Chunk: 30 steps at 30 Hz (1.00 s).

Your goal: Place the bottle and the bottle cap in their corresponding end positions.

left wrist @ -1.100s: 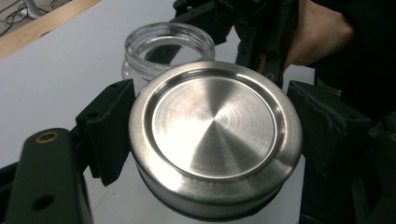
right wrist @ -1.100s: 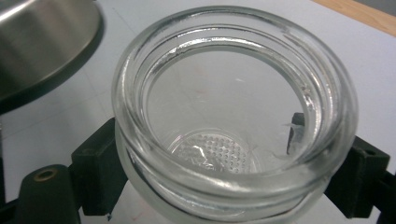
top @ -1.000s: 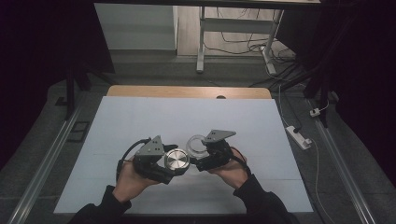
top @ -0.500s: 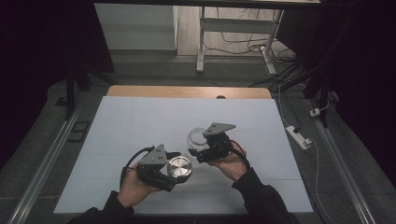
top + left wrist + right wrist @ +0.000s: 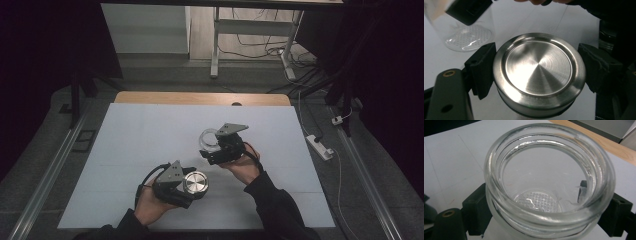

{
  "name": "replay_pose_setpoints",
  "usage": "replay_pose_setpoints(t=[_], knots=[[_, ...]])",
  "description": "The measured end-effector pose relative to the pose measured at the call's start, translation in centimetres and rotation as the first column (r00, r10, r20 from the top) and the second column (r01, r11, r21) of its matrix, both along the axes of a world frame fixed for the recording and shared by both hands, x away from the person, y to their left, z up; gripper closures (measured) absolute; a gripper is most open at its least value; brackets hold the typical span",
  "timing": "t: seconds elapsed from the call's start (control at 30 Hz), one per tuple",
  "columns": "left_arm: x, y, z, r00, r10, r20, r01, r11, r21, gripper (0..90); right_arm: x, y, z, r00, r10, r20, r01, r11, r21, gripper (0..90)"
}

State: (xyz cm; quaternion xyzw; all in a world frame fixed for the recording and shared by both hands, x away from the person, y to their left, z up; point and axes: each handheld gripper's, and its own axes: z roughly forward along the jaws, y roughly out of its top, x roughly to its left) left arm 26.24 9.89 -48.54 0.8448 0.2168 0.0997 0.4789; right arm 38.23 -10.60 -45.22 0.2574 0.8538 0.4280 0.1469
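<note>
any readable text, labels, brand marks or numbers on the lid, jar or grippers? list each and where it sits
None readable.
Metal lid: bare brushed steel, no print or engraving.
Glass jar: clear, with a dotted pattern on its base, no lettering.
Left gripper and right gripper: plain black fingers and grey plates, no marking visible.

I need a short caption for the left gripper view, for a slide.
Left gripper shut on a steel lid, glass jar behind it.

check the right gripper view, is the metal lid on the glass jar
No, the glass jar gripped there has an open mouth with bare threads, while the metal lid sits between the left gripper's jaws.
</note>
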Motion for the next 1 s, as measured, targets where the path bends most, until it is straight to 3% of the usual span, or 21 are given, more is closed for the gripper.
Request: replay_pose_setpoints(t=[0.2, 1.0], knots=[[0.5, -0.6, -0.9, 0.9999, 0.006, 0.009, -0.006, 0.9998, 0.021, 20.2, 1.2, 0.3, -0.2, 0.9998, -0.018, 0.001, 0.018, 0.9998, 0.002, 14.9], [4.0, -2.0, -4.0, 0.9979, 0.059, -0.028, -0.057, 0.9958, 0.072, 20.2, 4.7, 2.0, -2.5, 0.9986, -0.053, -0.002, 0.052, 0.9984, -0.021, 14.9]])
